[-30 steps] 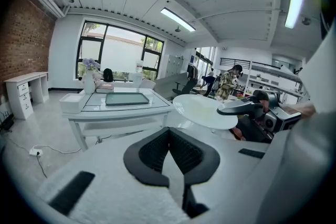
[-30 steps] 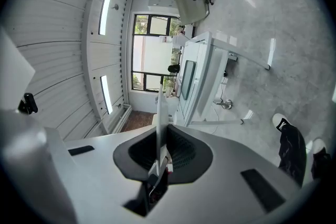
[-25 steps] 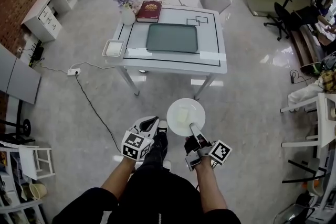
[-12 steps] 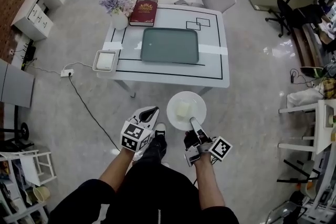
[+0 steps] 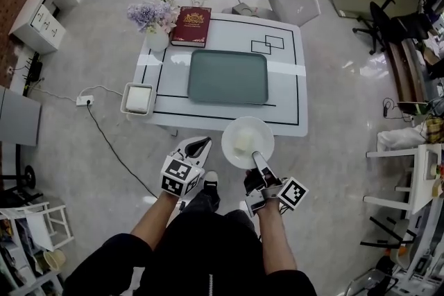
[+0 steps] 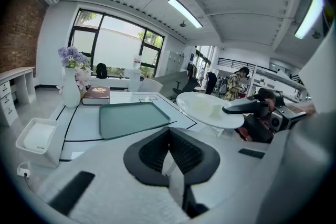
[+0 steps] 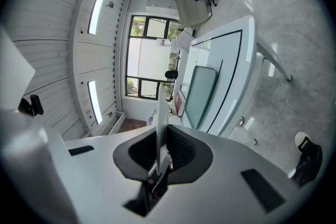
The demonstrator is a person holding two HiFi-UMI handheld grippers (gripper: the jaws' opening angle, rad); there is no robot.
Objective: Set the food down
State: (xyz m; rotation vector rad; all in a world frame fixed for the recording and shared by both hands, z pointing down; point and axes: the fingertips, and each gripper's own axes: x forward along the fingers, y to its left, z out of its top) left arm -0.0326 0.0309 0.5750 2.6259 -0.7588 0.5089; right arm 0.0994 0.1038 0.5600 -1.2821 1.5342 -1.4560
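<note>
A round white plate point(image 5: 248, 142) carries a pale block of food point(image 5: 241, 143). My right gripper point(image 5: 255, 157) is shut on the plate's near rim and holds it level above the near edge of the white table point(image 5: 288, 90). In the right gripper view the plate point(image 7: 161, 113) shows edge-on between the pads. To the left of the plate my left gripper point(image 5: 198, 146) is shut with nothing in it. The left gripper view shows the plate point(image 6: 205, 111), the food point(image 6: 215, 108) and the right gripper point(image 6: 247, 107) at the right.
On the table lie a grey-green tray point(image 5: 227, 77), a red book point(image 5: 191, 17), a vase of flowers point(image 5: 154, 19) and a small white container point(image 5: 138, 98) at the left edge. A chair point(image 5: 291, 0) stands behind the table. A cable point(image 5: 114, 132) runs over the floor.
The person has walked up to the table. The plate, earlier over the floor in front of it, now hangs over the table's near edge. Both grippers keep their hold.
</note>
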